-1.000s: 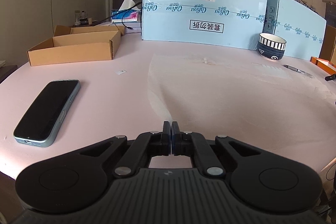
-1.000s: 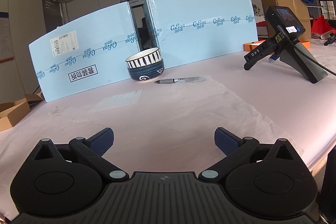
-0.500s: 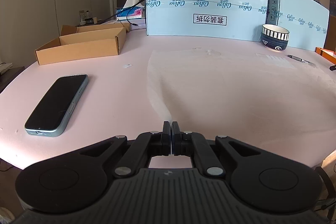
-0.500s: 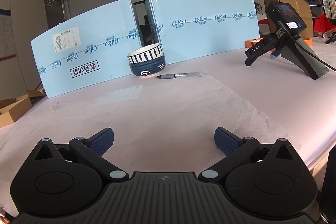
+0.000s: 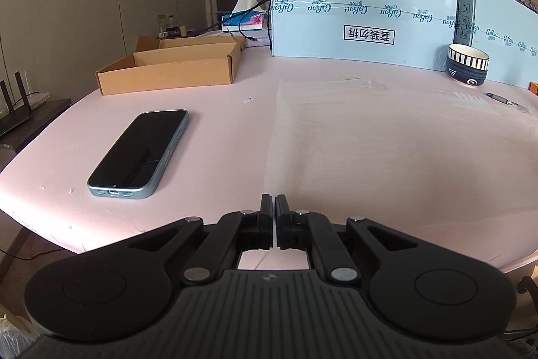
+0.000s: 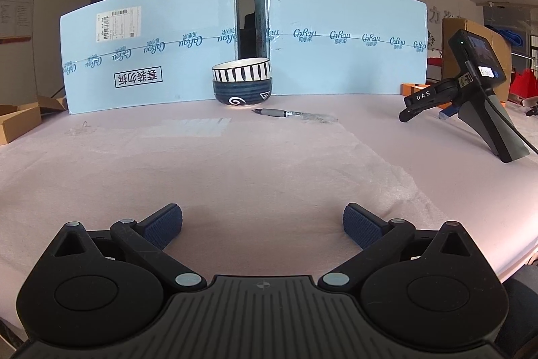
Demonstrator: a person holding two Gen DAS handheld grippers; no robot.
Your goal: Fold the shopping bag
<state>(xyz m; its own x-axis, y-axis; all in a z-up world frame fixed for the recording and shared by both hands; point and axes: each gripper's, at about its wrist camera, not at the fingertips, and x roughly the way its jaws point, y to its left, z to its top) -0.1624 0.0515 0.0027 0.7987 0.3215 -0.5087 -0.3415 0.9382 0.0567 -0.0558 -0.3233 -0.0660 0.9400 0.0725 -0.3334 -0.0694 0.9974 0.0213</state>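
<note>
Bag flat, edges clear; bowl, pen beyond.

Pale pink foam tabletop. Translucent milky-white plastic shopping bag, faint grey striped patch at its far end. Ceramic bowl: white rim band with black stripes, navy base with white spiral and triangle. Light-blue foam panels, dark-blue script. Plain brown cardboard tray. Black-screened, blue-grey-framed smartphone.
</note>
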